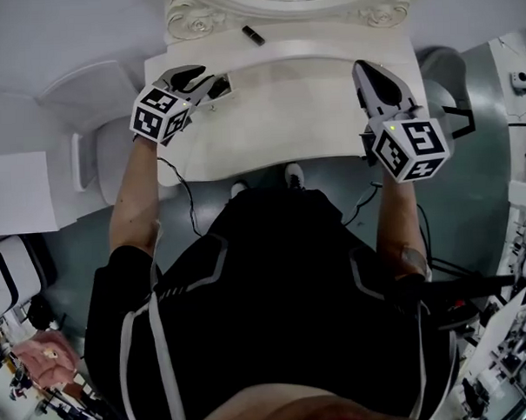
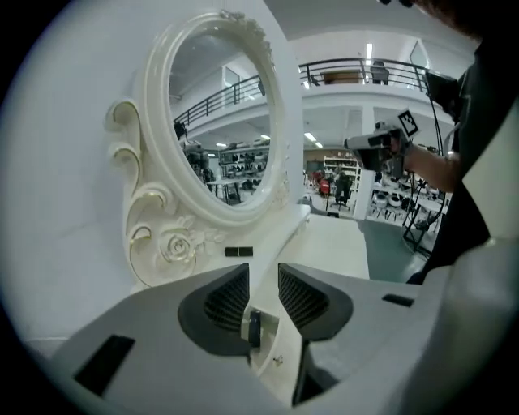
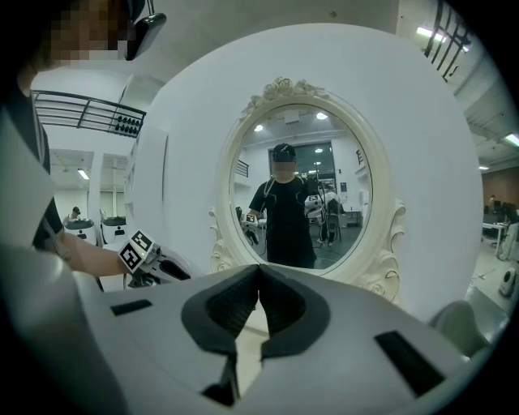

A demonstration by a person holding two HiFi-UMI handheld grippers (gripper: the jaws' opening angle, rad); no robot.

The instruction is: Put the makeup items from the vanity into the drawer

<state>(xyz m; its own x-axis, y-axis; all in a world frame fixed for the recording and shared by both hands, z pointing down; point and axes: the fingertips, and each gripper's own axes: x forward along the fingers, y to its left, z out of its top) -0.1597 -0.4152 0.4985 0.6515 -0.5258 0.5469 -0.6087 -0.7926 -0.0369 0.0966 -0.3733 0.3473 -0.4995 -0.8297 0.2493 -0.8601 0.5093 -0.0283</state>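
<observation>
On the vanity top (image 1: 302, 116) a black tube (image 1: 253, 35) lies flat, slanting; left gripper (image 1: 212, 79) jaws spread, right gripper (image 1: 363, 67) jaws together.

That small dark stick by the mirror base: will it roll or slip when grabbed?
The stick lies flat on the glossy vanity top, so a nudge would probably slide it, perhaps roll it. It looks short, rigid and light, so it is likely easy to lift.

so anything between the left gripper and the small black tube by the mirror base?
Nothing visible. The small black tube lies alone on the white vanity top by the ornate mirror frame; only bare surface separates it from the open left gripper.
</observation>
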